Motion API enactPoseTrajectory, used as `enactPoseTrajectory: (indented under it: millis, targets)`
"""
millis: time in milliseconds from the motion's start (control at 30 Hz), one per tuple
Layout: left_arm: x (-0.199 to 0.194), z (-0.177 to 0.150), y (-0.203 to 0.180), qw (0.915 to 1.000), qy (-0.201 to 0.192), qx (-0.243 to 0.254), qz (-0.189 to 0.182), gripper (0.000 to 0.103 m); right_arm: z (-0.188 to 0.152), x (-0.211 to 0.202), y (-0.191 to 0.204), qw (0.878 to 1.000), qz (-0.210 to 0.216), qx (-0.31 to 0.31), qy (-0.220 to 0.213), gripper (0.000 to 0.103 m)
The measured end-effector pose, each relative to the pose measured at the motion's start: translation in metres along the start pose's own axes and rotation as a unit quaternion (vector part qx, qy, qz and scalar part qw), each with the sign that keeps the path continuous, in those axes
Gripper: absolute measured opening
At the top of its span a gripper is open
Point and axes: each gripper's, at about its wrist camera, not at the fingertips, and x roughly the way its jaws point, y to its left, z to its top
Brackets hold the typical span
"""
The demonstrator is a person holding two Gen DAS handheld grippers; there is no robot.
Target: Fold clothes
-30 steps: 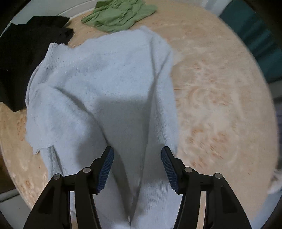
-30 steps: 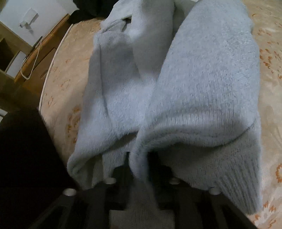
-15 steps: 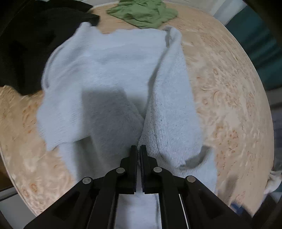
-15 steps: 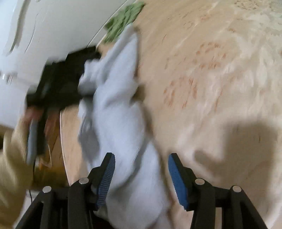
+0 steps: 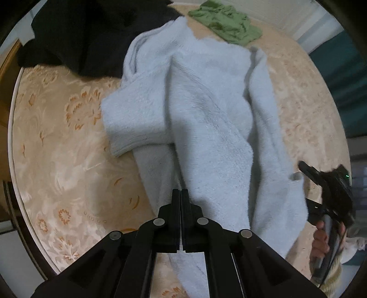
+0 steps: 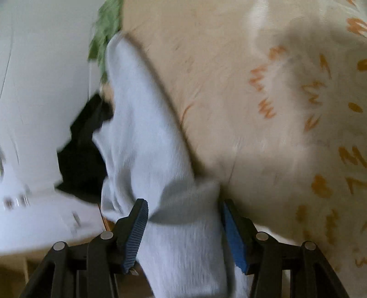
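Left wrist: left tongs (image 5: 180, 194) closed over pale-blue sweater (image 5: 206, 119).

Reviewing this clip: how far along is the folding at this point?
Early. The light blue sweater has both sleeves laid over its body, nothing squared yet. The left gripper is shut over its lower part, whether pinching it is unclear; the right gripper stands open around its edge. The green garment and black garment lie unfolded.

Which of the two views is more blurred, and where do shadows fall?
Right wrist view: heavily smeared, pale blue sweater streaked, a soft shadow on the patterned cloth. Left wrist view: mostly sharp, fisheye-curved edges, shadow across the sweater's middle.
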Motion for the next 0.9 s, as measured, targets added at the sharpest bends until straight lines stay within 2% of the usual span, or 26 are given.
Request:
enactPoseTrajectory:
  millis: [33, 133, 200, 267, 333, 400, 433, 500, 533, 567, 600, 767, 800, 867, 900]
  targets:
    - [-0.003, 0.001, -0.004, 1.0, -0.004, 0.001, -0.006, 0.0, 0.002, 0.0, -0.003, 1.0, 0.004, 0.014, -0.007, 0.053]
    - [-0.008, 0.01, -0.018, 0.9995, -0.013, -0.002, -0.028, 0.001, -0.002, -0.003, -0.006, 1.0, 0.005, 0.009, -0.024, 0.022]
    - [-0.006, 0.022, -0.037, 0.9992, -0.015, -0.004, -0.037, 0.005, -0.01, -0.007, -0.004, 0.999, -0.007, -0.015, -0.031, 0.017]
    - [-0.001, 0.033, -0.058, 0.9989, -0.012, -0.003, -0.045, 0.02, -0.017, -0.013, -0.006, 0.999, -0.005, -0.013, -0.043, 0.013]
    - [0.008, 0.055, -0.079, 0.9987, -0.001, -0.009, -0.05, 0.042, -0.024, -0.021, -0.006, 0.998, 0.001, -0.009, -0.059, 0.011]
    - [0.009, 0.06, -0.084, 0.9979, 0.014, -0.027, -0.057, 0.051, -0.033, -0.033, 0.002, 0.996, 0.0, -0.022, -0.084, 0.01]
    - [0.009, 0.063, -0.086, 0.9973, 0.023, -0.033, -0.061, 0.052, -0.038, -0.039, 0.012, 0.994, -0.009, -0.043, -0.098, 0.01]
    - [0.028, 0.066, -0.098, 0.9971, 0.047, -0.031, -0.051, 0.052, -0.05, -0.049, 0.039, 0.987, -0.03, -0.096, -0.126, 0.009]
    - [0.035, 0.065, -0.104, 0.9979, 0.049, -0.023, -0.034, 0.048, -0.057, -0.054, 0.056, 0.982, -0.036, -0.122, -0.141, 0.009]
    - [0.041, 0.064, -0.109, 0.9985, 0.05, -0.014, -0.017, 0.037, -0.063, -0.059, 0.07, 0.977, -0.041, -0.143, -0.153, 0.009]
    - [0.042, 0.062, -0.109, 0.9988, 0.044, -0.014, -0.015, 0.012, -0.07, -0.062, 0.081, 0.972, -0.046, -0.16, -0.164, 0.009]
    - [0.021, 0.066, -0.091, 0.999, 0.011, -0.024, -0.036, 0.01, -0.099, -0.084, 0.128, 0.943, -0.064, -0.238, -0.223, 0.002]
    - [0.014, 0.067, -0.085, 0.9988, 0.003, -0.031, -0.038, 0.009, -0.104, -0.09, 0.136, 0.936, -0.06, -0.252, -0.24, 0.0]
    - [0.004, 0.072, -0.074, 0.9977, -0.006, -0.044, -0.052, 0.009, -0.115, -0.114, 0.157, 0.909, -0.062, -0.293, -0.289, 0.0]
    - [0.001, 0.073, -0.069, 0.9969, -0.005, -0.046, -0.063, 0.009, -0.114, -0.12, 0.166, 0.904, -0.067, -0.309, -0.287, 0.0]
